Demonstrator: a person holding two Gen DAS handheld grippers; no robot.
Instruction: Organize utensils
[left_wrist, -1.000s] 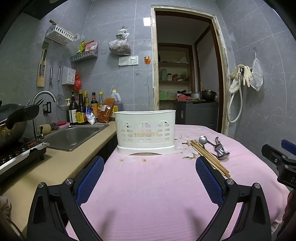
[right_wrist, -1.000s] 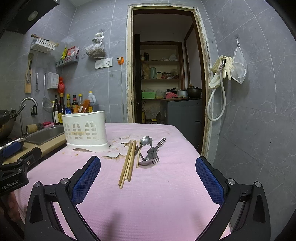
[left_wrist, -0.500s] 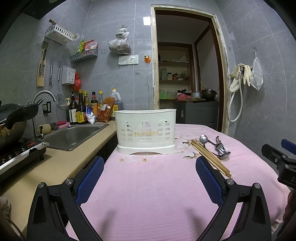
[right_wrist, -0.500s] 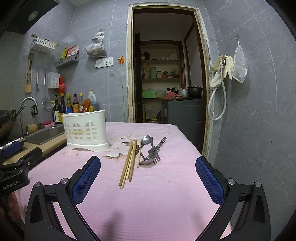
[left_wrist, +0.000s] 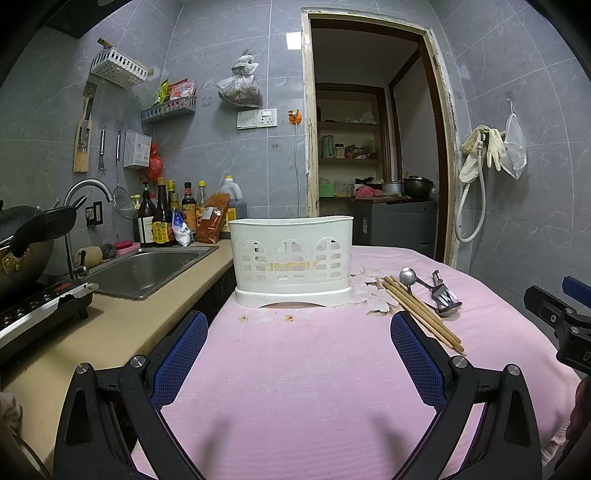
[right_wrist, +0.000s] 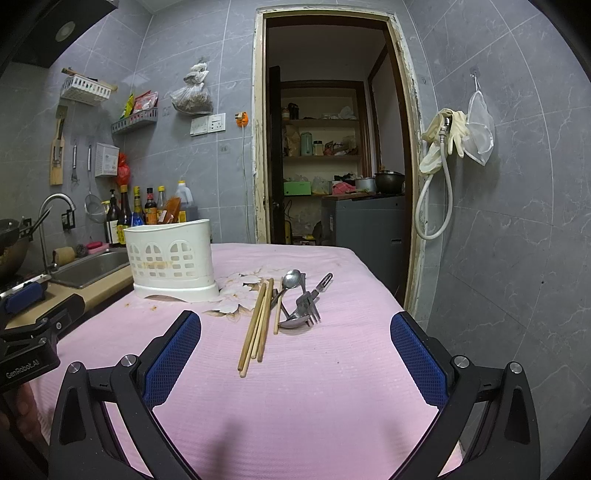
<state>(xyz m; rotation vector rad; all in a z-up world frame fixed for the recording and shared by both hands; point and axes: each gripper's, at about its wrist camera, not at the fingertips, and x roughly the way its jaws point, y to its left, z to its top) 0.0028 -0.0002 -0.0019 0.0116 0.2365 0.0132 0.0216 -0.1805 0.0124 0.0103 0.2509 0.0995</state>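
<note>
since both the left gripper (left_wrist: 298, 336) and right gripper (right_wrist: 295, 336) gape wide and empty, take the chopsticks (right_wrist: 256, 326) near their middle, then stand them in the white holder (right_wrist: 170, 265) at far left.

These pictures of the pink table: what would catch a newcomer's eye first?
Probably the white utensil caddy standing upright on the pink tablecloth, beside the sink counter. Next, the loose utensils to its right: wooden chopsticks beside a tangle of spoons and a fork. Both open claws frame each view, holding nothing.
</note>
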